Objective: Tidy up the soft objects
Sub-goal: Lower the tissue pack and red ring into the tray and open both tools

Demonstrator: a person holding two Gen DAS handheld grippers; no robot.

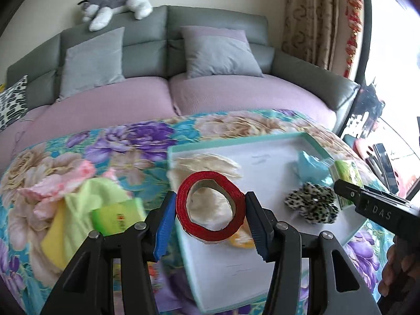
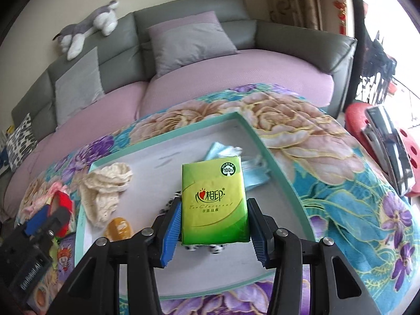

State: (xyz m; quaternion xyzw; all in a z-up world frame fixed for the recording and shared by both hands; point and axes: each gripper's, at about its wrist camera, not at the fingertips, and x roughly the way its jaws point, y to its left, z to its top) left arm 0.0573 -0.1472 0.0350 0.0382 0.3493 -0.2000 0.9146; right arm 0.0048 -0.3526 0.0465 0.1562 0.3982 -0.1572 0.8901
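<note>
My left gripper (image 1: 210, 223) is shut on a red ribbon roll (image 1: 233, 197) and holds it over the near left part of a teal-rimmed white tray (image 1: 278, 157). My right gripper (image 2: 214, 229) is shut on a green tissue pack (image 2: 215, 199) above the tray (image 2: 170, 136); the pack also shows in the left wrist view (image 1: 346, 173). In the tray lie a cream knitted cloth (image 2: 105, 186), a light blue cloth (image 2: 223, 149), a leopard-print scrunchie (image 1: 312, 204) and a small orange item (image 2: 119, 227).
The tray rests on a floral blanket (image 1: 118, 141). Left of it lie a pink cloth (image 1: 57, 186), a yellow-green cloth (image 1: 78, 210) and another green tissue pack (image 1: 118, 216). A sofa (image 1: 162, 92) with cushions and a plush dog (image 1: 118, 5) stands behind.
</note>
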